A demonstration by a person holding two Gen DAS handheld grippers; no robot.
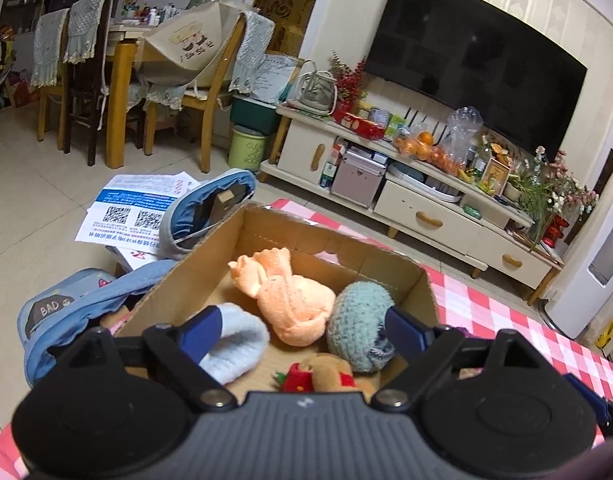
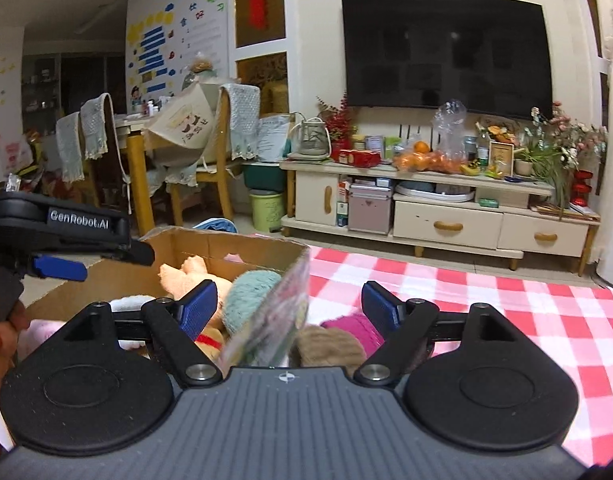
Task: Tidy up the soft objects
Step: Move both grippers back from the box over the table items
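I work over a table with a red checked cloth (image 2: 506, 312), and on it stands the open cardboard box (image 1: 210, 276), the biggest thing in front of me. Inside the box lie an orange knit (image 1: 294, 304), a teal knit ball (image 1: 360, 316), a white roll (image 1: 238, 340) and a small brown toy with red (image 1: 318, 374). Outside the box, just beside its right wall, a pink knit (image 2: 346, 326) and a brown knit (image 2: 326, 346) wait on the cloth.

My left gripper (image 1: 302, 332) hangs over the box with its jaws apart and nothing clamped; the white roll touches the left finger. My right gripper (image 2: 290, 308) is also wide apart and empty, and the box wall stands between its fingers.

I think the risk is here: if I close or push the right gripper now, a finger can catch this wall and drag or tip the box. The left finger could also pull the white roll out when I lift.
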